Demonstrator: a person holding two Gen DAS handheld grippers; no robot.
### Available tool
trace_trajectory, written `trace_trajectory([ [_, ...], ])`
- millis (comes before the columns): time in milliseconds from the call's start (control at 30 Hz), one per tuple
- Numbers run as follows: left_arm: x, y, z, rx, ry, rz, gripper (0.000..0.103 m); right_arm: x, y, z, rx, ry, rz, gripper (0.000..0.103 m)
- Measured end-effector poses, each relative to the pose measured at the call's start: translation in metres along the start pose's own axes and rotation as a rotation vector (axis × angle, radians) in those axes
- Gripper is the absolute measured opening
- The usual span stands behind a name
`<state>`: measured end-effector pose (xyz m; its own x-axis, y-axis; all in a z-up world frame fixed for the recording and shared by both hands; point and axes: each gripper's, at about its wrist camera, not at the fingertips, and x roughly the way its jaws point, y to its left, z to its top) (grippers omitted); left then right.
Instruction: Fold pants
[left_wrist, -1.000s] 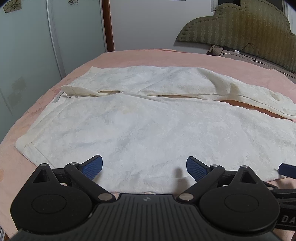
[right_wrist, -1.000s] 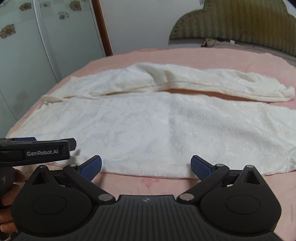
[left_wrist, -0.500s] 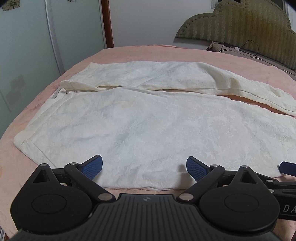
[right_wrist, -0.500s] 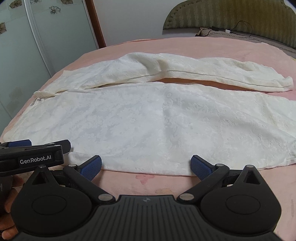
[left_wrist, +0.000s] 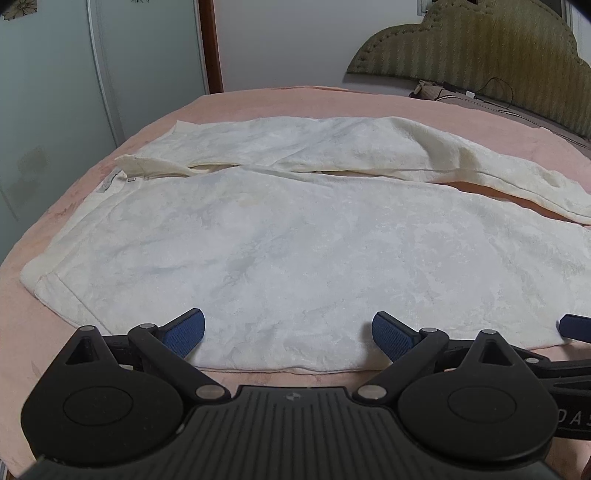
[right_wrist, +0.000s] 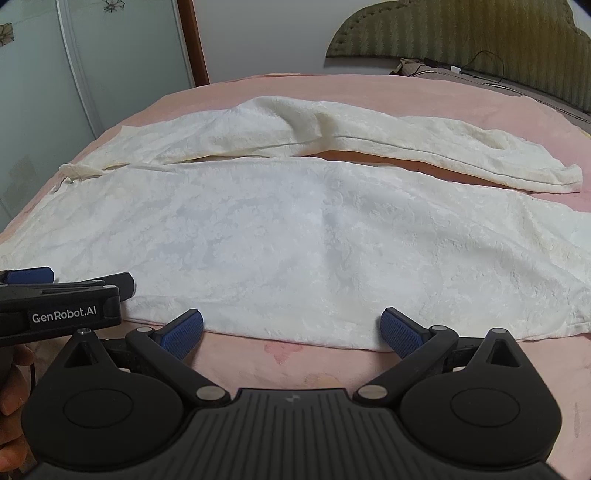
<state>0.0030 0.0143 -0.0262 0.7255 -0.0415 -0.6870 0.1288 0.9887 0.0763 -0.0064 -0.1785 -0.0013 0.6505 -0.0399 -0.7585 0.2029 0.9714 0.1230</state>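
Spread flat on pink bed (left_wrist: 369, 107), soft limp cream-white textured pants (left_wrist: 314, 251); best pinched along near edge; left gripper (left_wrist: 288, 332) and right gripper (right_wrist: 291, 328) wide open, empty.

Two low, near wrist views across the same pants (left_wrist: 295, 240), headboard-ward.

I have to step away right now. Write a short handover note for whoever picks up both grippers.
Left gripper: open, empty, at the near edge of the pants, waist end.
Right gripper: open, empty, at the same edge, further toward the cuffs.
Pants: spread flat on the pink bed, waistband to the left, legs apart.
Done: laid out. Left: every fold; likely first bring one leg over the other.
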Motion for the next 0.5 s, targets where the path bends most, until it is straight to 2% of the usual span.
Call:
trace_trajectory([
  [500, 0.0035, -0.0021, -0.0040, 0.010, 0.023, -0.002, 0.100, 0.0046, 0.0064, -0.0038, -0.039, 0.006, -0.027, 0.103],
])
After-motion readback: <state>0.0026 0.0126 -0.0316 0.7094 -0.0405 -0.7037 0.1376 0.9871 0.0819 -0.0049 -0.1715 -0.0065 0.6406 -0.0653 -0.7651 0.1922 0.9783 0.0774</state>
